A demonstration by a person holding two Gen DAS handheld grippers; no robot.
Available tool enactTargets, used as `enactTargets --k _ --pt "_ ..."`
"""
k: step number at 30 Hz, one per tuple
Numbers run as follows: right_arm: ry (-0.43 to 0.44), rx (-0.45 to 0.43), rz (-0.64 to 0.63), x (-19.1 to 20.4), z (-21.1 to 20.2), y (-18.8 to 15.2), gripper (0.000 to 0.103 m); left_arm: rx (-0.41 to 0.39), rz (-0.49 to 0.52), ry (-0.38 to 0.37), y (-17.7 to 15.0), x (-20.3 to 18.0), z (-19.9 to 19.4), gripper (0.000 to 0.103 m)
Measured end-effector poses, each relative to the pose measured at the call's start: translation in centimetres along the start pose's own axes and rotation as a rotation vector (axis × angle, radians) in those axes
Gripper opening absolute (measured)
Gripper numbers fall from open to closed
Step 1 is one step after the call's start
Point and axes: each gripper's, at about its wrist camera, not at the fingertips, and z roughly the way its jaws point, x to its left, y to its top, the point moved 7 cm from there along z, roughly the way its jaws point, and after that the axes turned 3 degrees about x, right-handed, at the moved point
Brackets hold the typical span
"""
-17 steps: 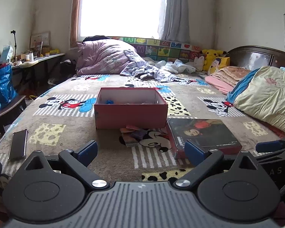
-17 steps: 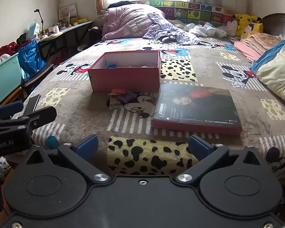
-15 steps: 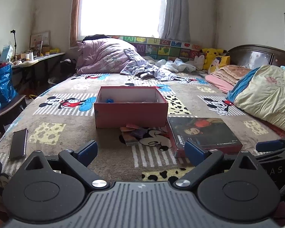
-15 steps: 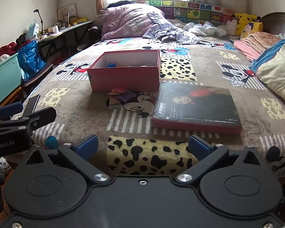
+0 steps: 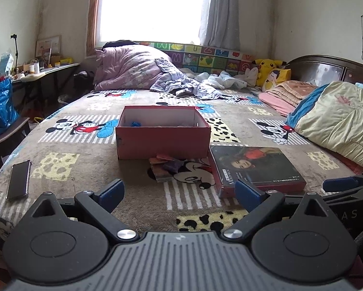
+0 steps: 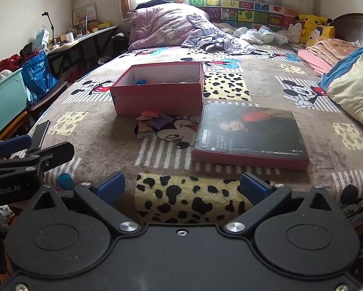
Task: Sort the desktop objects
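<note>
Left wrist view: your left gripper (image 5: 179,191) wide, empty; phone (image 5: 18,180) whole on bed (image 5: 89,169). Right wrist view: right gripper (image 6: 182,186) wide, empty; red box (image 6: 157,92) beside book (image 6: 249,133); adds teal bin (image 6: 4,97).

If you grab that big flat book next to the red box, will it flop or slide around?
The book looks thick with a hard cover, so it probably stays stiff. Its cover looks smooth, so the fingers might slip unless they pinch an edge. It lies flat on the fuzzy blanket, so a push would likely drag, not glide.
</note>
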Motion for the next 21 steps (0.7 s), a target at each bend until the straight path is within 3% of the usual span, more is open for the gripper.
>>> enactTargets --k 21 --pt "-0.008 0.000 -0.005 -0.01 0.21 0.04 0.103 -0.001 0.013 0.003 0.19 -0.28 0.26 0.098"
